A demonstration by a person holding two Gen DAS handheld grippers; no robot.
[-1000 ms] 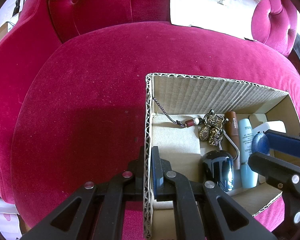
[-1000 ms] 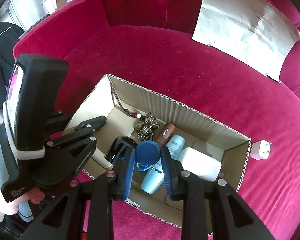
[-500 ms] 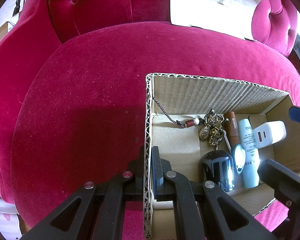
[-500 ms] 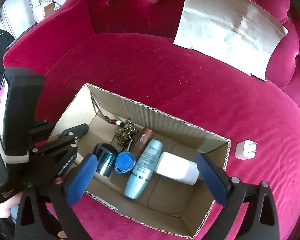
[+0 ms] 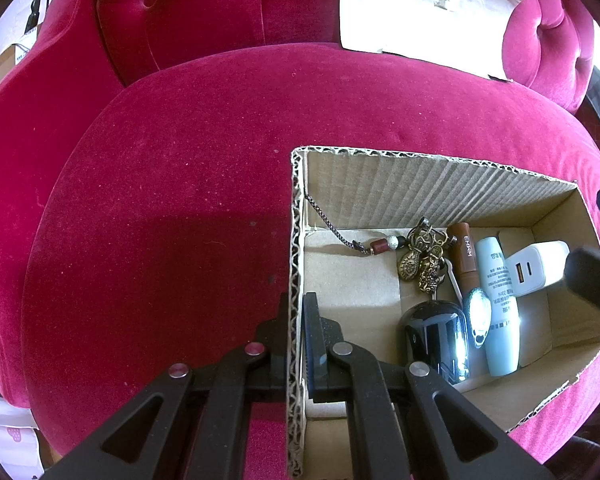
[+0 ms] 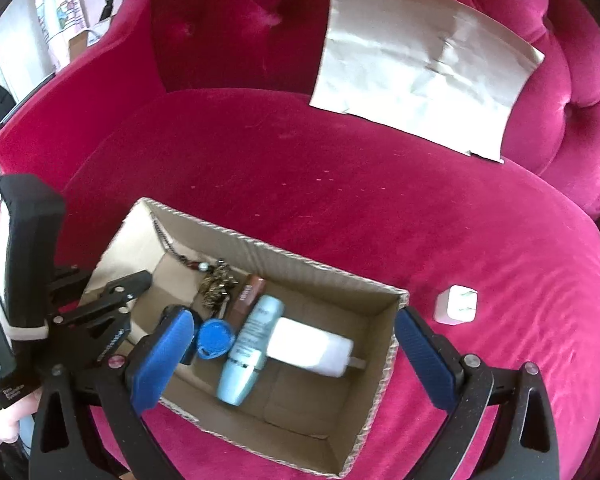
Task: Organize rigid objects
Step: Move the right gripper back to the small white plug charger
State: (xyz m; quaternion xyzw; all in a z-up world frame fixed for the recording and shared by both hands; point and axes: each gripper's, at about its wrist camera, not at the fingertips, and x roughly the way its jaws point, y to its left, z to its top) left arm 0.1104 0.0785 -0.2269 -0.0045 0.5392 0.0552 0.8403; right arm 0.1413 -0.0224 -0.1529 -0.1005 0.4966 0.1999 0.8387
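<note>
White capital letters reading "EMMM" run lengthwise along the brown cylindrical tube (image 5: pixel 465 256) lying in the open corrugated cardboard box (image 5: pixel 420 184). Just beside it, the pale blue plastic tube (image 5: pixel 496 300) carries several lines of small dark print near its middle, too fine to read; in the right wrist view the same print is only a blur. The black handheld device with the white band (image 6: pixel 16 280), at the left edge of the right wrist view, bears small white lettering on its lower end that seems to begin with "Data", though the rest cannot be made out. The patterned cloth (image 6: pixel 60 12) hanging in the far background shows a cartoon figure without legible words.
</note>
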